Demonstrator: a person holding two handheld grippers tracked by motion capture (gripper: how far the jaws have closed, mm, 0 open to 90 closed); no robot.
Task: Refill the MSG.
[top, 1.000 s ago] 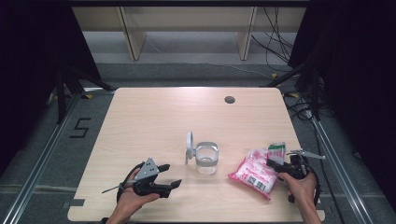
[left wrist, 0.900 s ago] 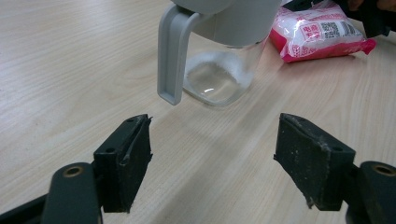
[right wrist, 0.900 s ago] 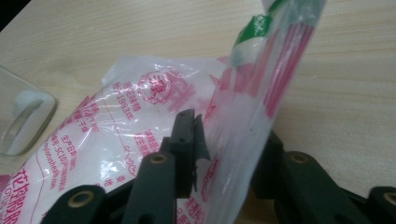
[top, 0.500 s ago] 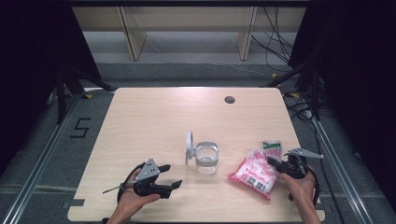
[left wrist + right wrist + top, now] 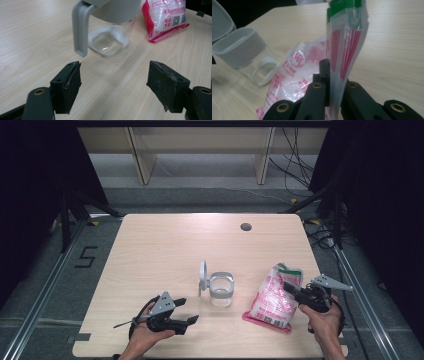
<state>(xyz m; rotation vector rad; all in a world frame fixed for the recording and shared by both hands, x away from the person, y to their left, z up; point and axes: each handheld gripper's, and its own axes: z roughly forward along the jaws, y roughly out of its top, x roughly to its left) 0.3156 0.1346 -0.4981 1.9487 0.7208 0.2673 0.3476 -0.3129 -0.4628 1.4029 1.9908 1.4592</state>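
Your right gripper (image 5: 292,290) is clenched on the top edge of the bag (image 5: 272,297), its jaws having just closed with the plastic pinched between them, at the near right of the table (image 5: 165,240). The bag's upper end stands lifted while its lower end rests on the wood. It is clear plastic printed in pink-red with a green strip at the top; in the right gripper view (image 5: 329,100) a round red seal holds one Chinese character, and in the left gripper view a QR code and red Chinese lettering show, too small to read. Your left gripper (image 5: 187,312) lies released at the near left, jaws apart, facing the jar (image 5: 221,289), which stands just left of the bag with its grey lid (image 5: 202,276) flipped up.
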